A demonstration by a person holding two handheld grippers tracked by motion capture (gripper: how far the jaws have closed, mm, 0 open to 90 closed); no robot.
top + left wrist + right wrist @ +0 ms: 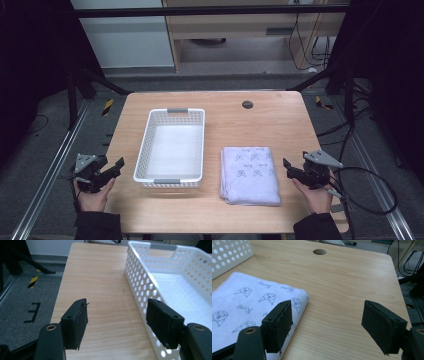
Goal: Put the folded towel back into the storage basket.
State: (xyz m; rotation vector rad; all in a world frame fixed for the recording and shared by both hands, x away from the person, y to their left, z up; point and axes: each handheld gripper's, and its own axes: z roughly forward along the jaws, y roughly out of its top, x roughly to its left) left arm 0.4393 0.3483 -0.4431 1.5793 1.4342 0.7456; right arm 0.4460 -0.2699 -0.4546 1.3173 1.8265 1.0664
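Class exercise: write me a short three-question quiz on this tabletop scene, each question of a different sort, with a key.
1. True or false: the folded towel lies inside the white basket.
2. Which gripper is nearer the towel? A) left gripper B) right gripper
3. Fill in: both grippers' jaws stand ____, with nothing between them.

Key: 1 false, the towel lies on the table beside the basket; 2 B; 3 open.

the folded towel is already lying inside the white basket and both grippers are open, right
Not quite. The folded towel lies on the table beside the white basket, as the high view shows. Left gripper and right gripper are open.
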